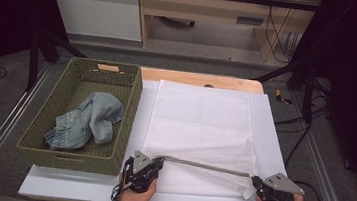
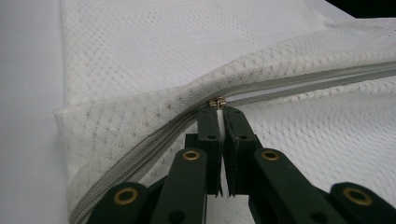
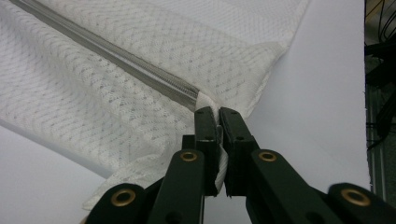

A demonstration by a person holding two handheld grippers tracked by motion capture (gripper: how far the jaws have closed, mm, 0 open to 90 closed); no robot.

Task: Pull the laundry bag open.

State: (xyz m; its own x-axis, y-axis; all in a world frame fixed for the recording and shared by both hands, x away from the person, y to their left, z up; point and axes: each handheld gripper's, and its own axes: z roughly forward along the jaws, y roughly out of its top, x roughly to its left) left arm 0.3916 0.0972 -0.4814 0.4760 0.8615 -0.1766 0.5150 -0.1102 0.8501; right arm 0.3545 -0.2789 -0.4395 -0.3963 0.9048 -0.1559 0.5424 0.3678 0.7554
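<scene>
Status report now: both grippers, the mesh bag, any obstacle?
Left gripper shut on zipper pull. Right gripper shut on mesh bag corner; zipper closed, taut. Basket beside the bag, nothing blocking.

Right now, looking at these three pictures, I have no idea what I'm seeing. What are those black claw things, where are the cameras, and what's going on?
There is no robot here. A person holds two hand tools, each with two black jaws that pinch like tongs. The wide picture comes from a camera above the table, looking down; the hands enter from the bottom. The other two pictures come from small cameras riding on each tool, looking along its jaws.

On the table lies a white mesh laundry bag with a grey zipper along its near edge. Beside it stands a green woven basket holding a crumpled blue denim garment.

The left gripper is shut on the zipper pull. The right gripper is shut on the bag's fabric at the zipper's other end, at the corner. The zipper is stretched straight between them.
</scene>
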